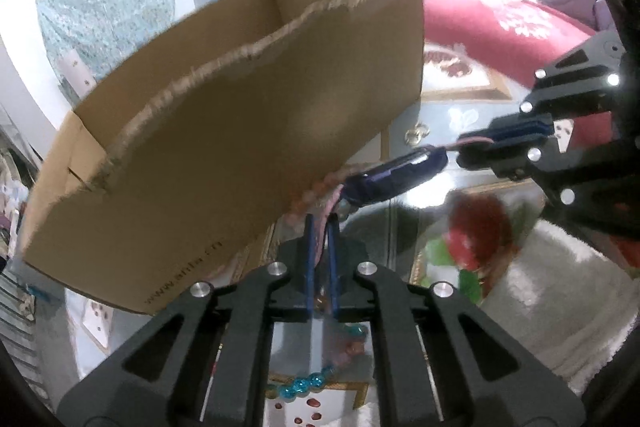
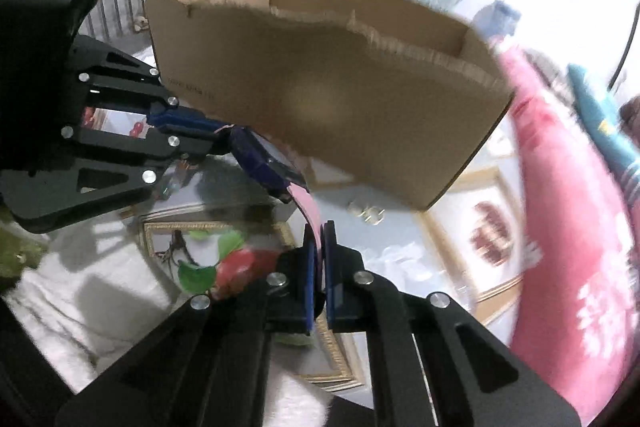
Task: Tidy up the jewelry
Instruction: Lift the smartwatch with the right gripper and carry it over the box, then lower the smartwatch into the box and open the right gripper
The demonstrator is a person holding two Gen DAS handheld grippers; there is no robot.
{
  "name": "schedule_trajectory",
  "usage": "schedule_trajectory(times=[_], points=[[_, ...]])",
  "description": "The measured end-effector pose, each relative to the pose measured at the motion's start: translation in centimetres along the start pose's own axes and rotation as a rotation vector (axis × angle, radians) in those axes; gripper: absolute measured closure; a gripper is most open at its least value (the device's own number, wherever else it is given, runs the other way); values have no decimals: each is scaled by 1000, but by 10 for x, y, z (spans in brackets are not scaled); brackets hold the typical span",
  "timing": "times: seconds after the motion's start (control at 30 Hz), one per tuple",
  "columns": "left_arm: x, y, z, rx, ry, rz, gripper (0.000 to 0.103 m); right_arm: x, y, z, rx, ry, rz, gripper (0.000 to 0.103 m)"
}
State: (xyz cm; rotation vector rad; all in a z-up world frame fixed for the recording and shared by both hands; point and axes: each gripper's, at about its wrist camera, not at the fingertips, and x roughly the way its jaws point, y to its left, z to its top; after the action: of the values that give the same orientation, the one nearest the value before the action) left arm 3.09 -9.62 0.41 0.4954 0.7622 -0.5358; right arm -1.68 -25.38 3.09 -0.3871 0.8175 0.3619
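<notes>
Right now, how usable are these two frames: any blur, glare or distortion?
Left wrist view: fisheye bends the cardboard box; wall behind blown out; red flower smeared. Right wrist view: heavier motion blur, pink bedding streaked, though the pink watch strap stays readable.

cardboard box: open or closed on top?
Open. The cardboard box has no lid or flaps over it: its torn top edge is bare, and both wrist views look past it to the inner walls. Contents not visible.

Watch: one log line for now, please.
left gripper: shut on watch | right gripper: shut on watch | watch: spans between both | cardboard box: behind watch
</notes>
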Motion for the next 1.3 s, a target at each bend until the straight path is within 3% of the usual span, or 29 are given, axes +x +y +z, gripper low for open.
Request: schedule_trajectory(times=[0.27, 0.33, 0.43, 0.5, 0.57, 0.67, 0.73, 0.83, 0.93, 0.97, 1.13, 1.23, 1.3], points=[[-52, -3, 3, 15, -161, 76, 100, -48, 46, 12, -199, -199, -278, 99], [-64, 1, 4, 2, -190, 93, 101, -52, 53, 21, -234, -239, -314, 99], [-83, 19, 12, -49, -218, 82, 101, -65, 51, 42, -216, -283, -281, 99], [-95, 42, 22, -110, -228, 40, 101, -73, 40, 59, -163, -299, -204, 99], [-103, 67, 36, -165, -222, 7, 101, -74, 18, 90, -85, -284, -62, 99], [-101, 109, 56, -255, -174, -69, 101, -56, -15, 133, 3, -201, 114, 99], [-85, 140, 70, -312, -109, -125, 101, -28, -37, 162, 76, -94, 243, 99], [-52, 171, 82, -350, -3, -153, 101, 30, -62, 199, 161, 106, 375, 99], [-3, 189, 92, -357, 137, -150, 101, 93, -74, 222, 228, 314, 449, 99], [17, 196, 96, -343, 186, -122, 101, 108, -76, 223, 243, 358, 453, 99], [85, 215, 101, -374, 369, -178, 100, 179, -83, 236, 285, 533, 420, 97], [115, 226, 102, -382, 454, -152, 94, 199, -92, 243, 288, 545, 381, 94], [121, 233, 107, -414, 445, -144, 93, 208, -97, 247, 297, 541, 357, 89]])
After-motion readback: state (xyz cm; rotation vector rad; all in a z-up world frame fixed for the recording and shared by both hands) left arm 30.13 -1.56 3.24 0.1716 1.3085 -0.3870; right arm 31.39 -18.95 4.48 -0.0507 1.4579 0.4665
